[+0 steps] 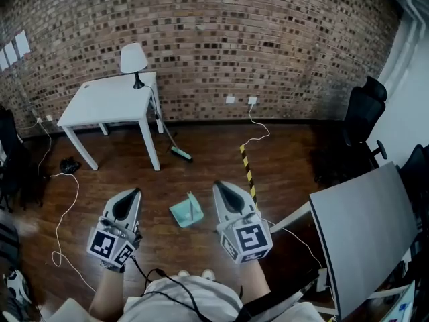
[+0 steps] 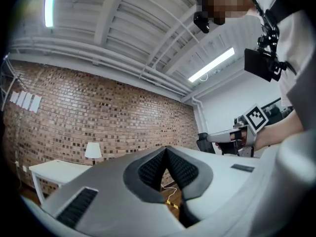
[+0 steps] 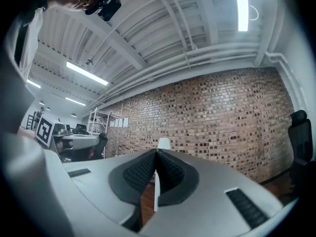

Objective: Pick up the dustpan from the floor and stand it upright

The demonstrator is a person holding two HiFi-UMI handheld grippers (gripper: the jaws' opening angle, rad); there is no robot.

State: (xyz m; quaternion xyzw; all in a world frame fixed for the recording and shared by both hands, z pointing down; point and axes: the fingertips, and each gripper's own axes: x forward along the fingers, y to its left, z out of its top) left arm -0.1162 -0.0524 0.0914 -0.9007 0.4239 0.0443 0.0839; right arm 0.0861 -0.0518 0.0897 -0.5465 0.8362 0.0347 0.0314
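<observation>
A teal dustpan [image 1: 186,212] lies on the dark wooden floor, seen in the head view between my two grippers and below them. My left gripper [image 1: 136,192] is held up in the air to its left, pointing forward, jaws shut with nothing in them. To the dustpan's right my right gripper [image 1: 218,186] is also raised, shut and holding nothing. In the left gripper view the left gripper's [image 2: 166,150] tips meet in front of the brick wall, and the right gripper [image 2: 232,136] shows at the side. In the right gripper view the right gripper's [image 3: 156,152] ribbed pads are closed together.
A white table [image 1: 107,102] with a lamp [image 1: 134,59] stands by the brick wall, a broom [image 1: 179,153] leaning at its leg. A yellow-black strip [image 1: 248,170] and cables [image 1: 64,213] lie on the floor. A grey desk top [image 1: 365,227] and black chair [image 1: 362,113] are at the right.
</observation>
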